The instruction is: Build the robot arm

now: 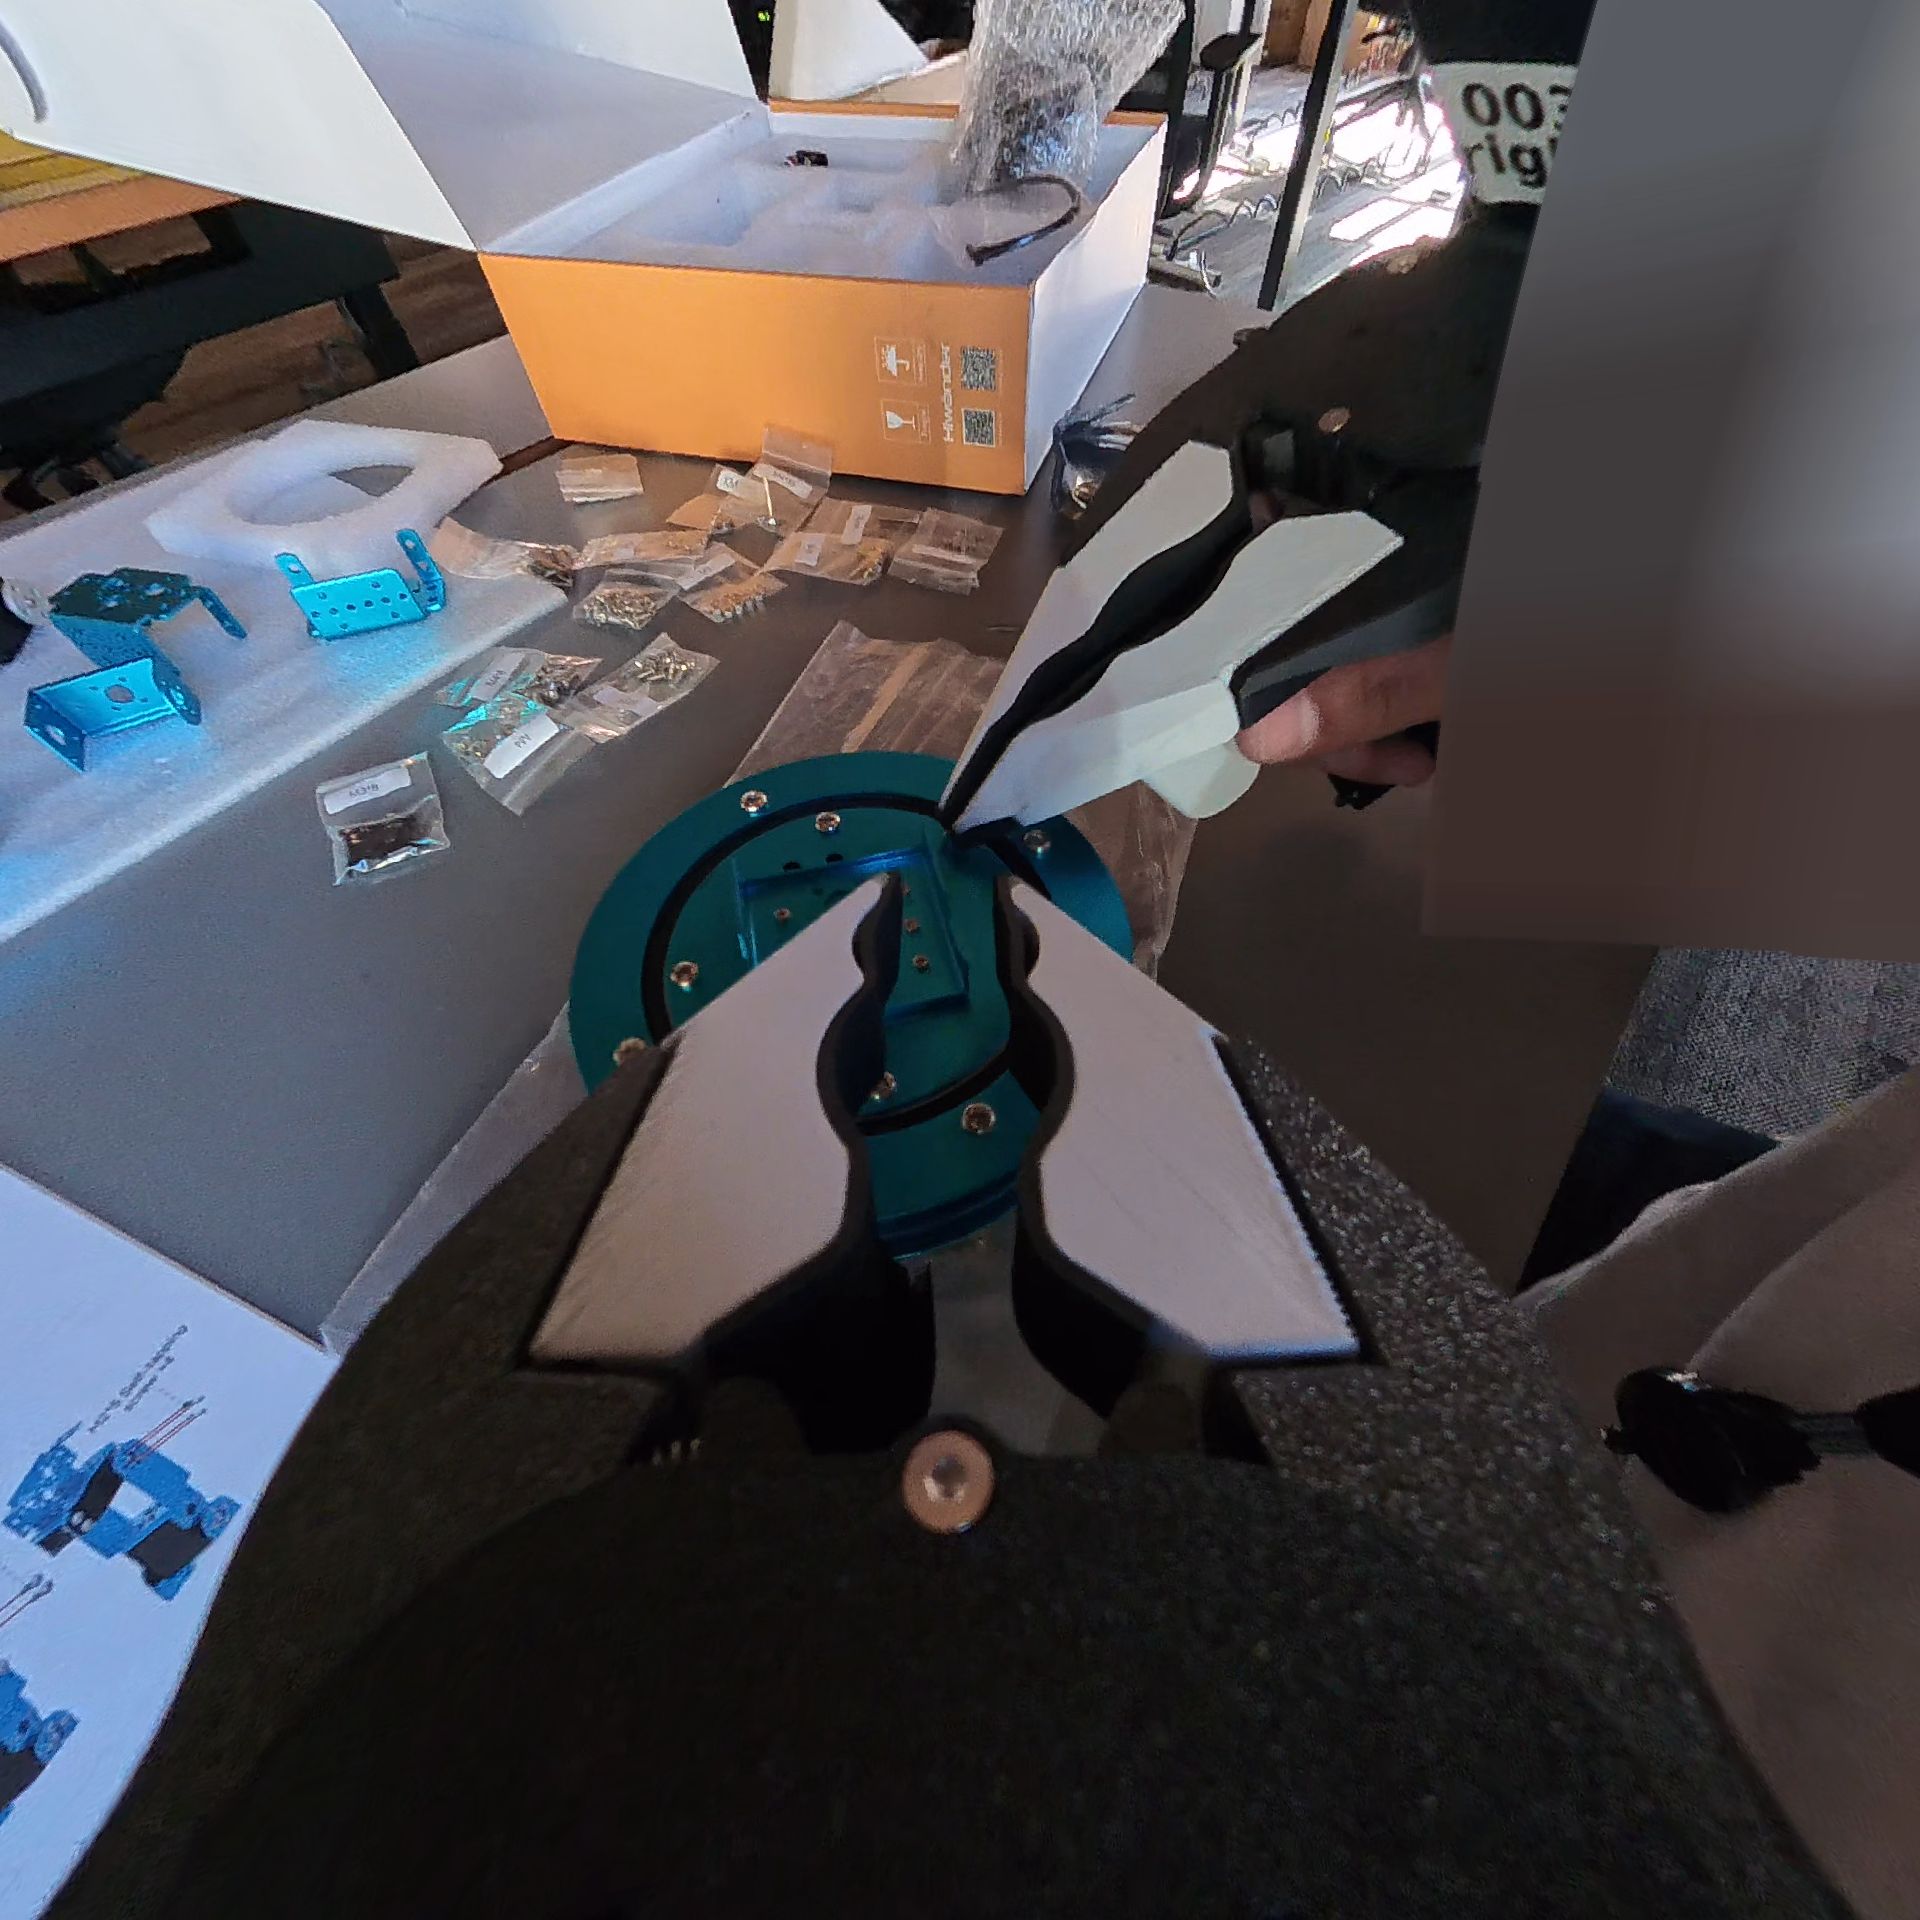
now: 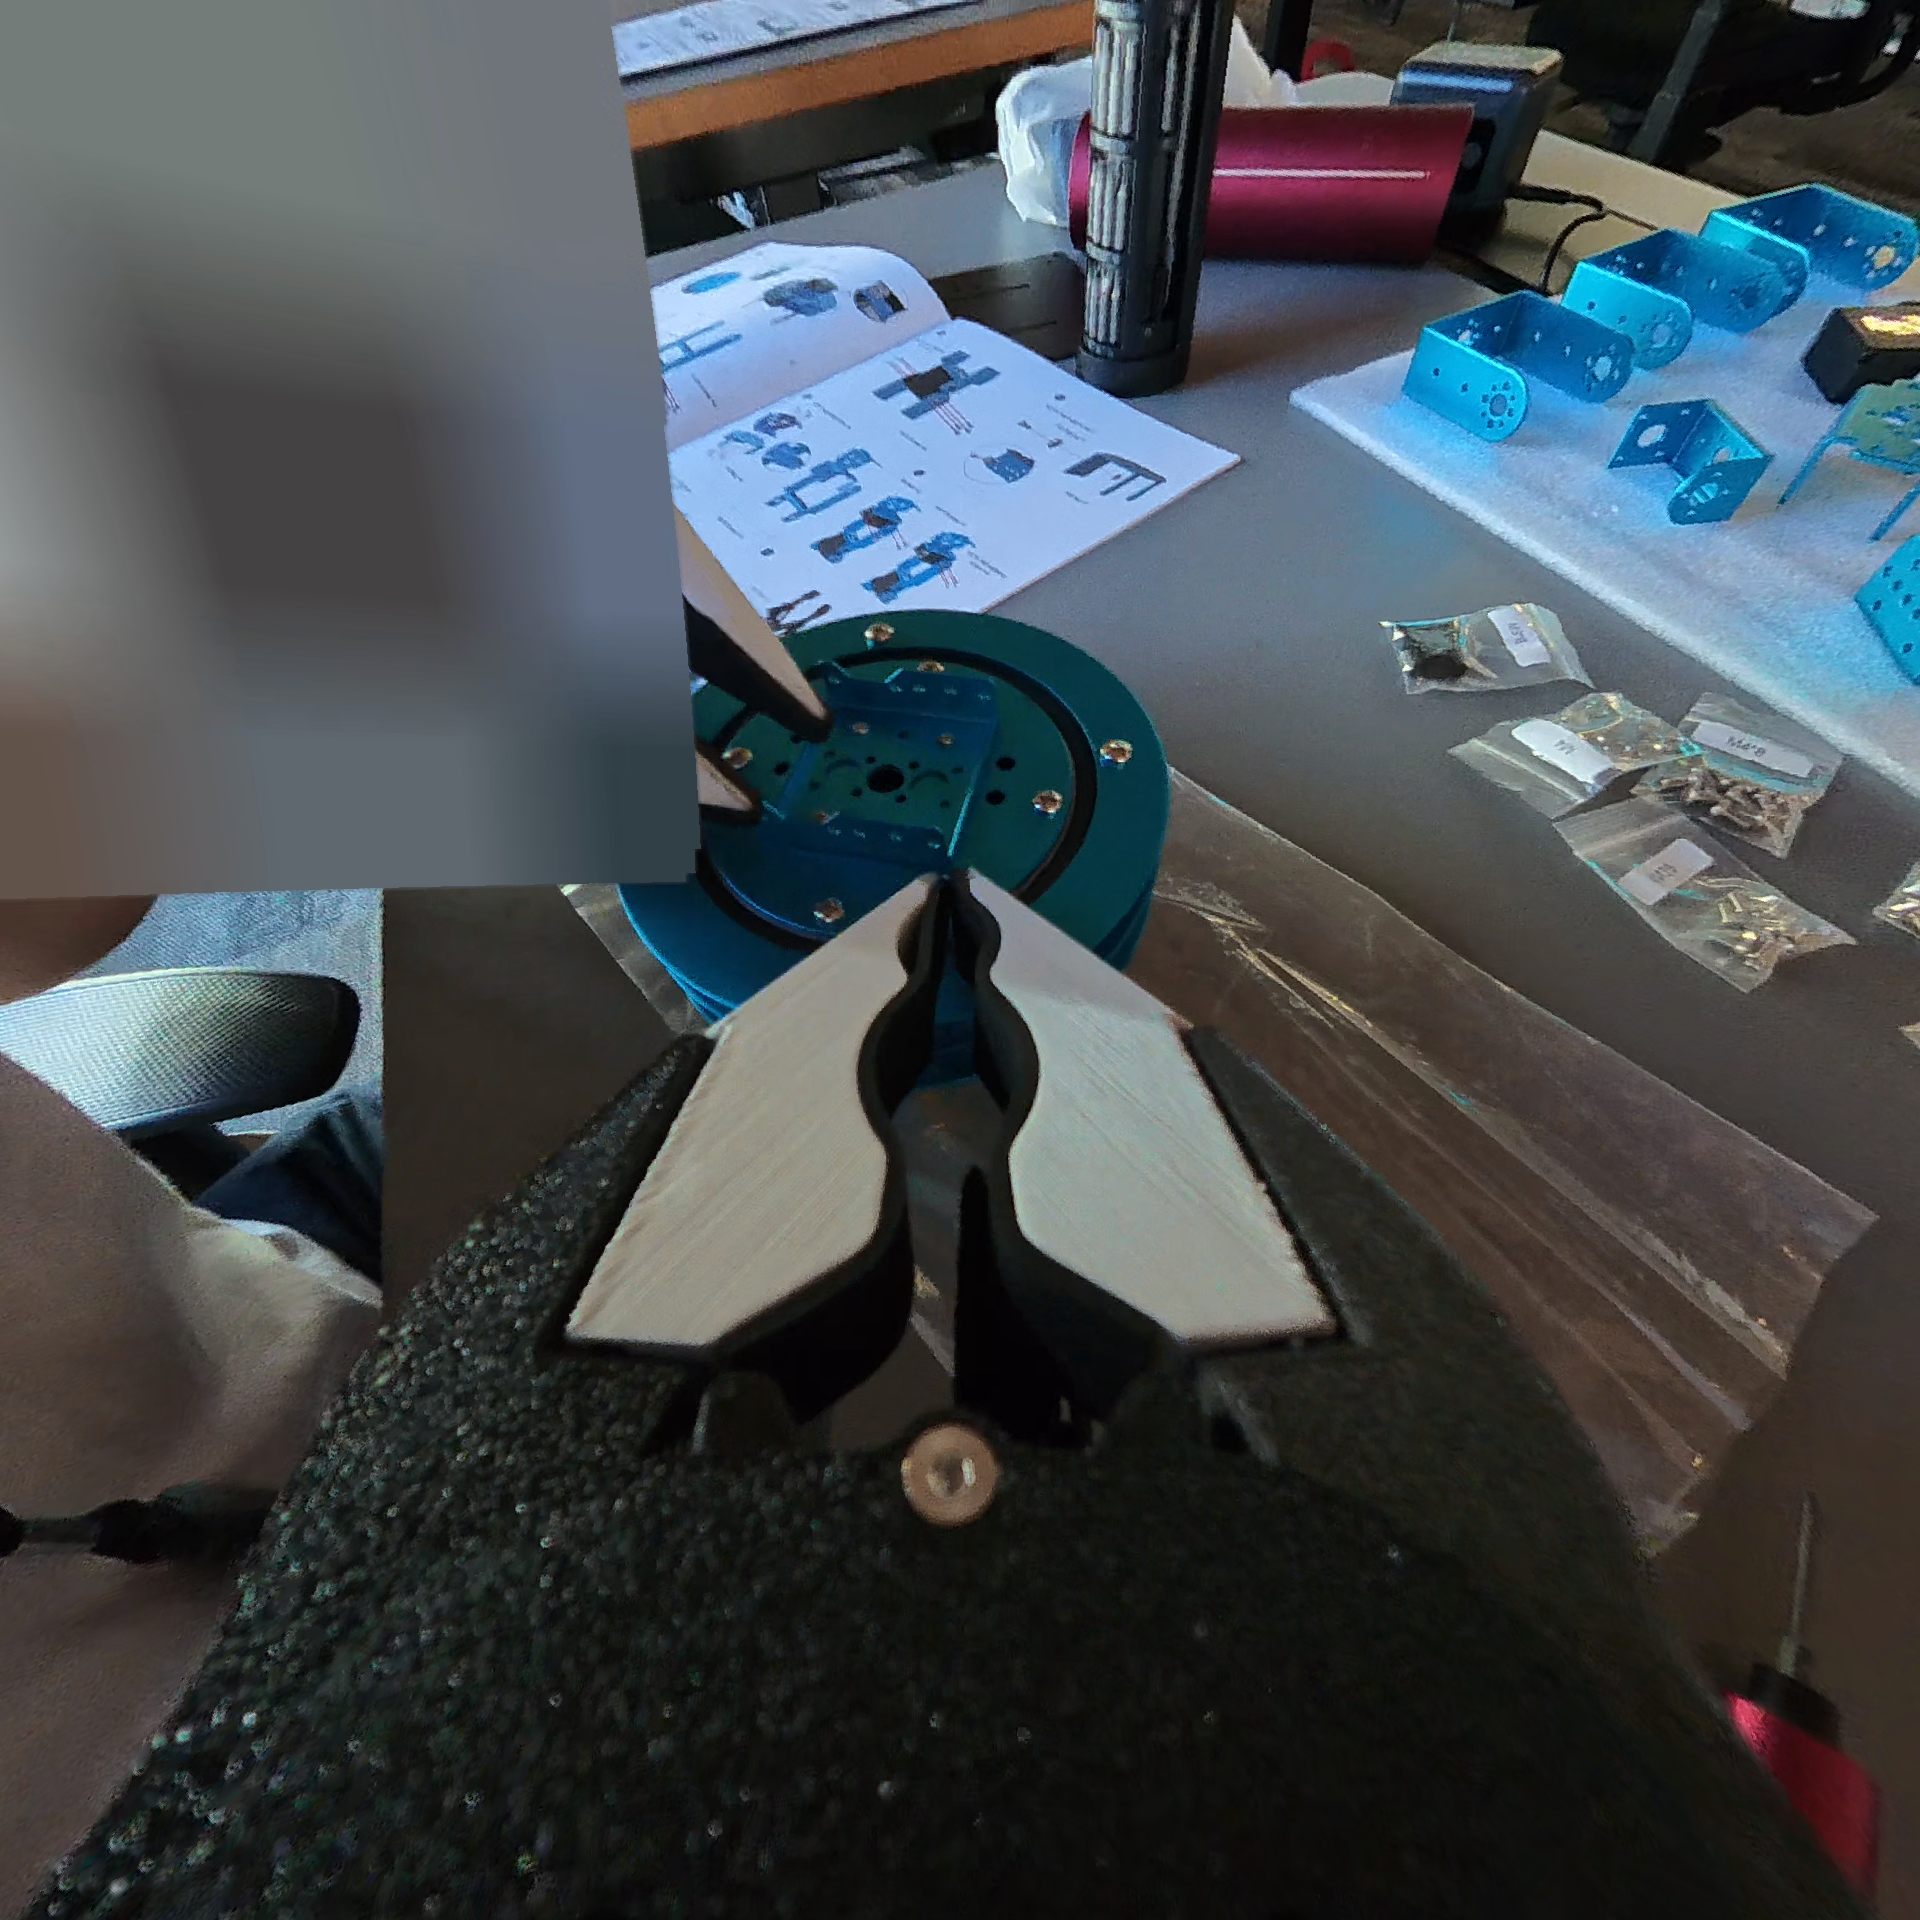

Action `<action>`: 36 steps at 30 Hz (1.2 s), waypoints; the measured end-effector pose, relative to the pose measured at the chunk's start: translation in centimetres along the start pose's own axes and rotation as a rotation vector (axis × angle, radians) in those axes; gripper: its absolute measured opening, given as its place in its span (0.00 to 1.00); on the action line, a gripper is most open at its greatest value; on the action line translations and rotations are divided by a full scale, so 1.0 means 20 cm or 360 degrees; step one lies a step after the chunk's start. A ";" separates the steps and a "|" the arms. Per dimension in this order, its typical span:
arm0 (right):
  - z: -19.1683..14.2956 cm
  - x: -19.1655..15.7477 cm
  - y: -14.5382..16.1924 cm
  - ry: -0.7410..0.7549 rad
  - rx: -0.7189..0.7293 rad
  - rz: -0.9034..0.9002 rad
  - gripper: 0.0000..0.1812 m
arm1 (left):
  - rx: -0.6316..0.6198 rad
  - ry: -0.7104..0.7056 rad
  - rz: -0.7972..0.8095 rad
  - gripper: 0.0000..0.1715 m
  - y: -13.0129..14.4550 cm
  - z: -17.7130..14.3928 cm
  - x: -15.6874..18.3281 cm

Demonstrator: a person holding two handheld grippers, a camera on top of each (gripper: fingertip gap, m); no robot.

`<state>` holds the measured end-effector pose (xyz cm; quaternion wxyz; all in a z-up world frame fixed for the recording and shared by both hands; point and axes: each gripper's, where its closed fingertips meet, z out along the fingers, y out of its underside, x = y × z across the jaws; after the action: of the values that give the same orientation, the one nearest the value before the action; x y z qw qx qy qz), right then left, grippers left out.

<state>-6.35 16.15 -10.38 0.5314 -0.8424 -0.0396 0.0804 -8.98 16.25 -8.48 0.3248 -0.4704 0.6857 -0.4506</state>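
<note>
A round teal metal base (image 1: 644,935) with brass screws stands on a clear plastic bag on the grey table. A small blue U-shaped bracket (image 1: 800,904) sits on its inner disc. My left gripper (image 1: 945,894) is open, its tips over the bracket. It also shows in the right wrist view (image 2: 784,767), at the bracket's (image 2: 883,769) left end; I cannot tell if it touches. My right gripper (image 2: 945,883) is shut, tips at the inner disc's near edge beside the bracket wall on the base (image 2: 1122,810). Nothing shows between its tips. It also shows in the left wrist view (image 1: 956,821).
An open orange and white box (image 1: 769,384) stands at the back. Several small bags of screws (image 1: 644,603) lie scattered. Blue brackets (image 2: 1507,364) rest on white foam. An open manual (image 2: 935,447), a black cylinder (image 2: 1143,208) and a red one (image 2: 1320,187) lie beyond the base. The grippers are tip to tip, or close to it.
</note>
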 end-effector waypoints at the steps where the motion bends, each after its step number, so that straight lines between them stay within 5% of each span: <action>1: 0.00 -0.01 0.00 -0.0029 -0.0007 0.0002 0.00 | -0.0012 -0.0002 -0.0001 0.10 0.01 0.00 0.00; 18: 0.00 -0.01 0.01 -0.0148 -0.0203 -0.0212 0.04 | -0.0048 -0.0059 0.0032 0.09 0.02 0.02 0.00; 27: 0.01 -0.03 0.01 -0.0428 -0.0260 -0.0203 0.01 | -0.0060 -0.0050 0.0016 0.08 0.02 0.04 -0.01; 36: 0.00 -0.02 -0.01 -0.0166 -0.0136 -0.0140 0.00 | -0.0086 -0.0061 0.0067 0.08 0.00 0.03 0.00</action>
<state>-6.71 16.26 -10.20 0.4953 -0.8564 -0.1075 0.0989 -8.39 16.11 -8.74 0.3343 -0.4730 0.7011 -0.4159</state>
